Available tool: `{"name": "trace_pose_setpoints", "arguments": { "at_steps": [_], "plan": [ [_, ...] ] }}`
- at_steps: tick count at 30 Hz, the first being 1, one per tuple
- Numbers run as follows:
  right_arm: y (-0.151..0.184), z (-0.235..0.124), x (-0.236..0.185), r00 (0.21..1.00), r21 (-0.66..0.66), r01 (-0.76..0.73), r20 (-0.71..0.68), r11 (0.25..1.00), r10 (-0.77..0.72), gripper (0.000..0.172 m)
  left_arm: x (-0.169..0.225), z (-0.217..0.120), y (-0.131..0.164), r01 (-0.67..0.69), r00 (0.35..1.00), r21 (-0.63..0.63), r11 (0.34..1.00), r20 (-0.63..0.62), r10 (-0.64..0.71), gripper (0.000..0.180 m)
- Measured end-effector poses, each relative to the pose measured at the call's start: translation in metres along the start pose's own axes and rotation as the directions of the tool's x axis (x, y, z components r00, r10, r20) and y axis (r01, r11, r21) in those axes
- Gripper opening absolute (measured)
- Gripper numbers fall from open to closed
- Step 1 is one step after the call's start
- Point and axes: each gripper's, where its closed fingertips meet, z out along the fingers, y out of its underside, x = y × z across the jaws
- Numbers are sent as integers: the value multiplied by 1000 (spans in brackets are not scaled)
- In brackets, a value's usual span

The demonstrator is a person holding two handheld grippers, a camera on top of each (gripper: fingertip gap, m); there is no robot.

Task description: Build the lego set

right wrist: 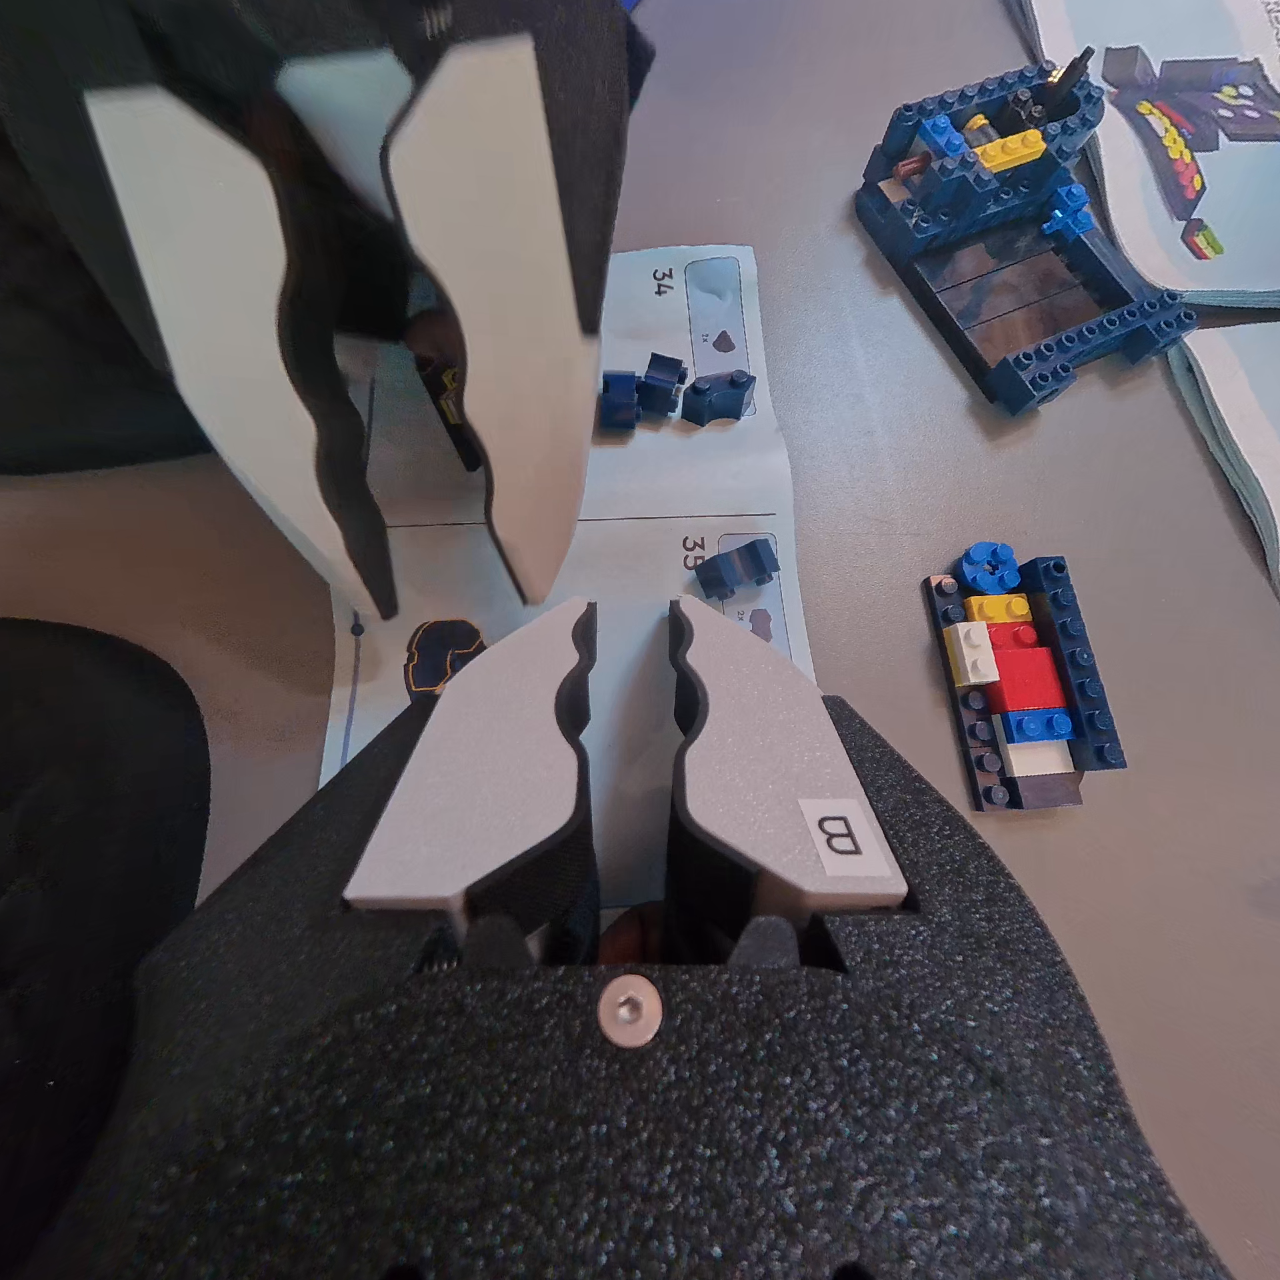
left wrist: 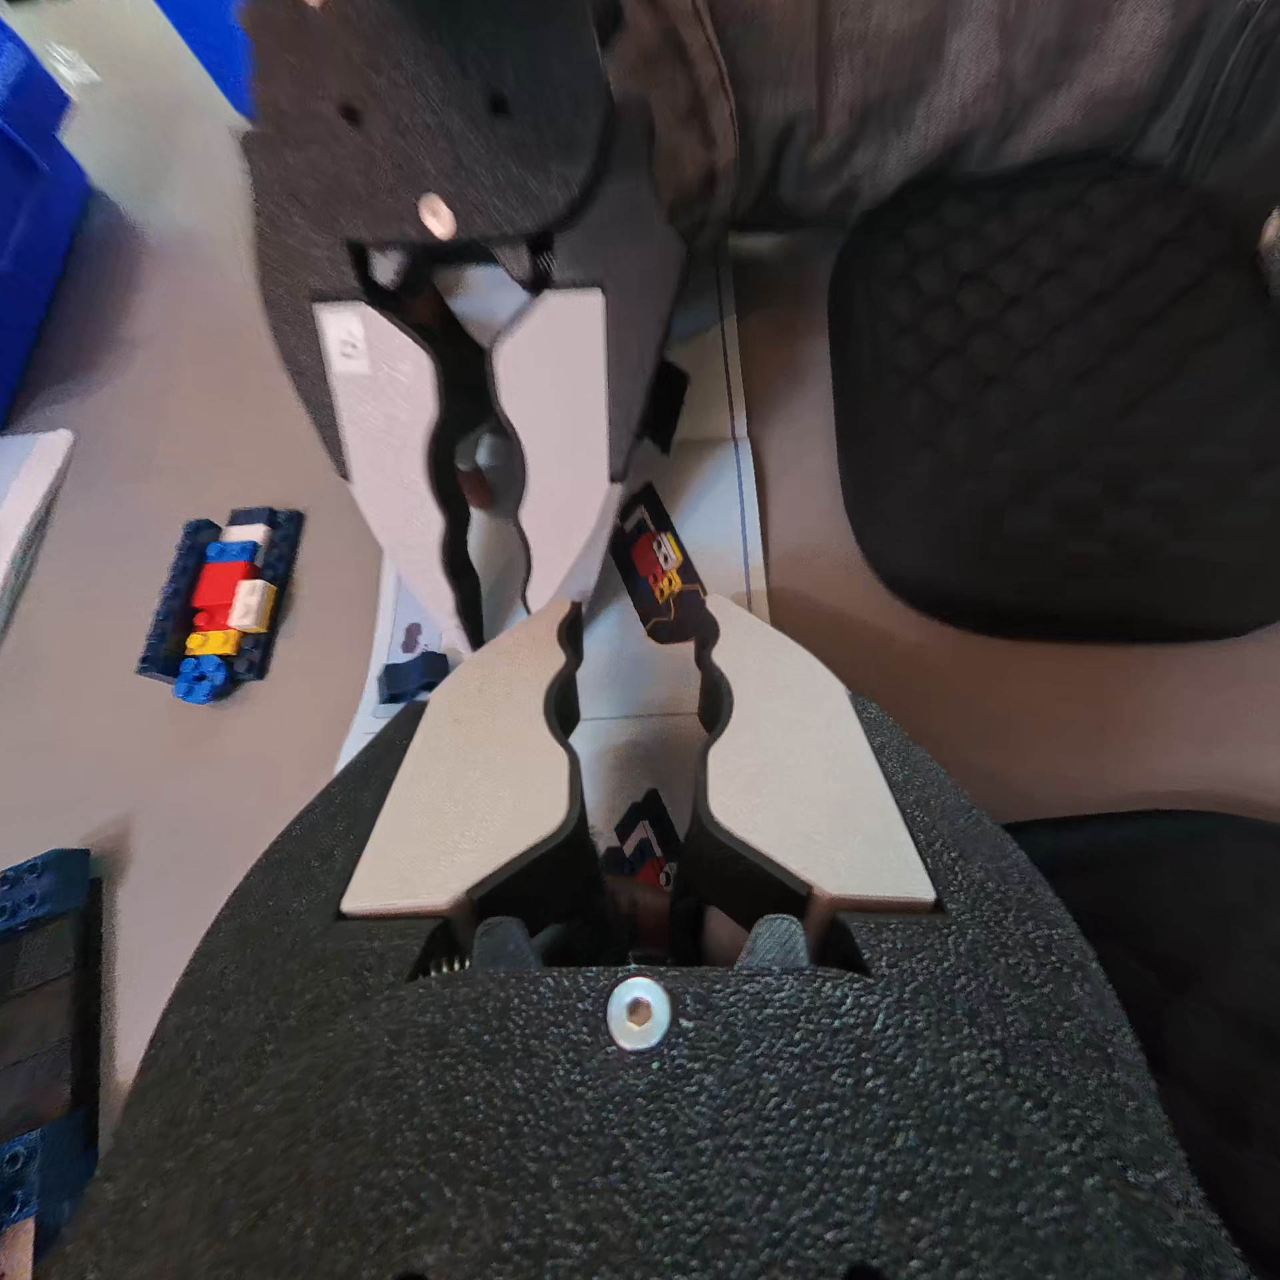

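Note:
My left gripper (left wrist: 644,609) is open and empty, and the white instruction sheet (left wrist: 644,686) shows between its fingers. My right gripper (right wrist: 632,609) is open and empty above the same sheet (right wrist: 686,471). The two grippers point at each other, tips nearly meeting: the right one shows in the left wrist view (left wrist: 509,613), the left one in the right wrist view (right wrist: 460,589). A small dark blue brick (right wrist: 738,568) lies on the sheet just right of my right fingertips; it also shows in the left wrist view (left wrist: 412,682). Three more dark blue bricks (right wrist: 672,395) lie farther up the sheet.
A dark blue plate with red, yellow, white and blue bricks (right wrist: 1025,686) lies on the grey table; it shows in the left wrist view too (left wrist: 221,602). A larger dark blue build (right wrist: 1004,208) and an open booklet (right wrist: 1212,138) sit beyond. Blue bins (left wrist: 28,208) and a black chair seat (left wrist: 1053,415) flank the table. It is some 15 centimetres from my right tips to the larger dark blue build (right wrist: 1004,208).

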Motion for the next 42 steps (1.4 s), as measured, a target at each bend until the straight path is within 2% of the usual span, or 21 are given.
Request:
{"name": "trace_pose_setpoints", "arguments": {
  "at_steps": [2,4,7,9,13,20,24,27,31,33,36,39,42],
  "plan": [
    [0,0,0,1000,-1,1,-2,1000,-1,20,-9,-14,-19,57,998,123,991,21,-60,31],
    [0,-1,1,1000,-5,14,-13,1000,-14,22,-29,-28,-29,113,985,218,969,101,-138,29],
    [-4,-5,6,999,15,17,-35,1000,-16,28,-62,-42,-15,163,932,199,966,290,-217,26],
    [-11,-11,11,998,61,7,-59,998,-4,28,-70,-43,-4,170,912,146,975,351,-212,26],
    [-16,-20,27,990,122,-24,-132,992,40,28,-60,-32,8,160,937,34,987,309,-163,26],
    [-5,-17,33,990,54,-28,-137,998,35,31,-27,-8,29,94,983,-175,980,170,-64,17],
    [1,-28,61,974,-31,-12,-225,999,5,54,-22,-6,29,143,984,-157,977,126,-124,13],
    [4,-37,82,971,-103,5,-238,995,-29,56,-20,-5,30,176,981,-145,974,103,-162,11],
    [17,-28,102,983,-176,-14,-185,984,-20,56,-20,-6,29,150,985,-150,977,111,-134,11],
    [20,-21,106,987,-195,8,-158,981,-40,51,-26,-11,21,142,982,-117,983,144,-124,17],
    [18,-15,103,993,-183,31,-107,983,-51,36,-39,-25,3,177,964,10,984,199,-176,20],
    [18,-16,101,990,-166,63,-116,984,-83,34,-65,-47,-12,209,913,171,963,319,-255,23],
    [19,-17,100,990,-129,50,-121,990,-66,34,-85,-66,-21,187,855,293,938,422,-302,25]
  ]
}}
